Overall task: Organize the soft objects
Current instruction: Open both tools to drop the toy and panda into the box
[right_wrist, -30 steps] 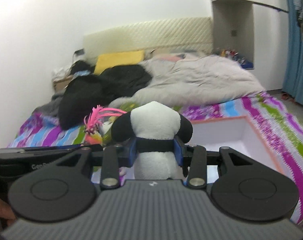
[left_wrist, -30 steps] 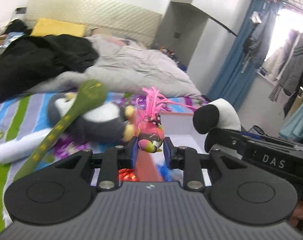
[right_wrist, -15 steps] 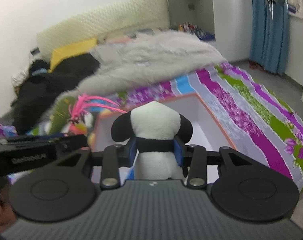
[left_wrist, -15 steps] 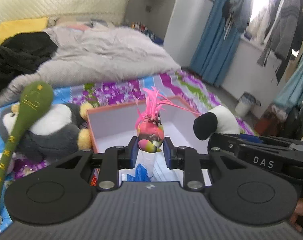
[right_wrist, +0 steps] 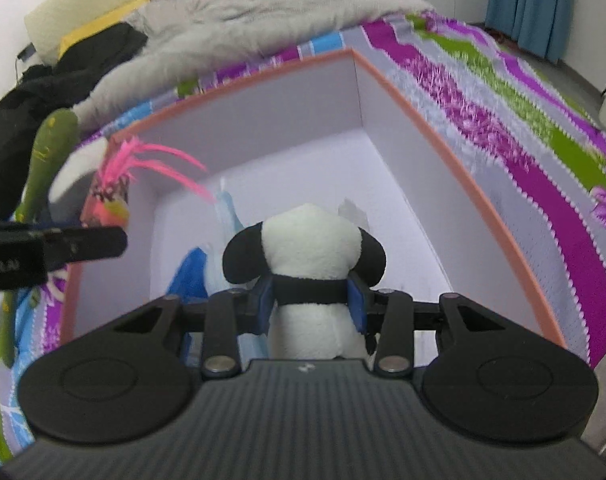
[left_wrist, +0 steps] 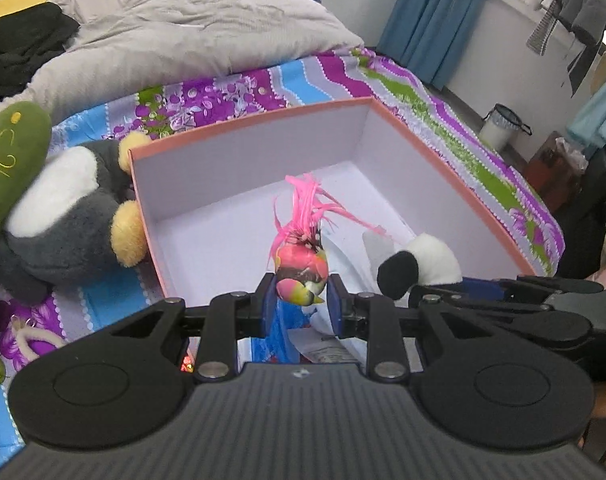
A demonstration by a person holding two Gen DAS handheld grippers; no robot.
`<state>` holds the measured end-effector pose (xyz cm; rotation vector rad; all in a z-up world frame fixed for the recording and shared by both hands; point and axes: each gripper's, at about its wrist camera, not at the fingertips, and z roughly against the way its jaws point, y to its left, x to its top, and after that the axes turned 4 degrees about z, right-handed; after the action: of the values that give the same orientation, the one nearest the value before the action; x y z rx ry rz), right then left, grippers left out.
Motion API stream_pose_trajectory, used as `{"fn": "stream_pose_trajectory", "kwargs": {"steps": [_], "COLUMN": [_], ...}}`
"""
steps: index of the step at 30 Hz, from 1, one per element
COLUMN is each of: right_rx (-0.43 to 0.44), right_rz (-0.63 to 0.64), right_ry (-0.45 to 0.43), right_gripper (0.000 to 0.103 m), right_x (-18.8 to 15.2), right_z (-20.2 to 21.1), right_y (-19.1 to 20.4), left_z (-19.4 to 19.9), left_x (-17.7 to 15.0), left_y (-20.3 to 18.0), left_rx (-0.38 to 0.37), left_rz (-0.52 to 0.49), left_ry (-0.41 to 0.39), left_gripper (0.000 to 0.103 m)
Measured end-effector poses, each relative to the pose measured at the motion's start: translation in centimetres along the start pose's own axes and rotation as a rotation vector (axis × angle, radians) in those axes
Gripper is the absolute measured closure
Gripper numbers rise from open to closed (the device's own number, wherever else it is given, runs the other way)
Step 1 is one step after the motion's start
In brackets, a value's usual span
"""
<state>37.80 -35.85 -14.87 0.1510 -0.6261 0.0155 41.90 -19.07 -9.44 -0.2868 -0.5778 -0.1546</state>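
My left gripper is shut on a small pink bird toy with pink feathers, held over the near part of an open white box with an orange rim. My right gripper is shut on a white plush panda with black ears, also over the box. The panda shows at the right of the left wrist view. The bird toy shows at the left of the right wrist view. A blue and white soft thing lies inside the box.
A grey and white penguin plush and a long green plush lie left of the box on the striped bedsheet. A grey duvet and black clothes fill the far bed. A bin stands on the floor.
Both grippers have swung down and forward with their toys, from facing the bed's far end to hanging over the open box. Neither grip has changed.
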Motion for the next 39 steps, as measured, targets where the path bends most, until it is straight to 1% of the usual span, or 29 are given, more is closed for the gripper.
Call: {"fn": "stream_pose_trajectory", "kwargs": {"steps": [2,4,5,6,7,8,9,10,14,19,25,30,39], "right_rx": [0.001,-0.003,-0.003,-0.004,-0.006,-0.01,-0.013,-0.012,0.005,0.031,0.054,0.069,0.106], "right_rz": [-0.007,-0.013,-0.015,-0.016,-0.017,-0.02,-0.023,-0.027,-0.03,-0.04,-0.024,0.001,0.03], "right_ry": [0.008,0.01,0.014,0.014,0.011,0.006,0.0,-0.01,-0.065,-0.165,-0.289,-0.358,-0.414], "right_gripper": [0.061,0.06,0.059,0.059,0.057,0.054,0.044,0.04,0.04,0.04,0.04,0.04,0.04], "right_x": [-0.2,-0.3,-0.4,-0.4,-0.4,-0.4,-0.3,-0.3,-0.1,-0.1,-0.9,-2.6,-7.1], "right_z": [-0.4,-0.6,-0.6,-0.5,-0.3,-0.1,0.2,0.5,2.7,6.9,12.6,16.8,21.0], "right_y": [-0.4,-0.7,-0.7,-0.8,-0.8,-0.8,-0.9,-0.9,-0.5,0.6,2.8,5.2,9.7], "left_z": [-0.2,-0.2,-0.1,-0.1,0.0,0.3,0.6,1.0,3.3,7.8,14.5,20.2,27.7], "left_x": [-0.1,-0.1,-0.1,-0.2,-0.2,-0.3,-0.3,-0.4,-0.6,-1.2,-3.3,-6.3,-13.4], "left_y": [0.0,0.0,-0.1,-0.1,-0.1,-0.1,-0.3,-0.4,-0.9,-1.4,-1.2,-0.4,2.3], "left_rx": [0.0,0.007,0.01,0.007,-0.004,-0.01,-0.009,-0.004,-0.011,-0.001,0.01,0.018,0.047], "left_rz": [0.008,0.014,0.021,0.03,0.034,0.034,0.026,0.018,0.01,-0.001,0.0,0.012,0.028], "left_ry": [0.009,0.002,0.004,0.012,0.013,0.008,0.0,-0.009,-0.051,-0.135,-0.237,-0.314,-0.386], "left_gripper": [0.072,0.07,0.067,0.059,0.053,0.052,0.052,0.052,0.052,0.052,0.052,0.052,0.052]}}
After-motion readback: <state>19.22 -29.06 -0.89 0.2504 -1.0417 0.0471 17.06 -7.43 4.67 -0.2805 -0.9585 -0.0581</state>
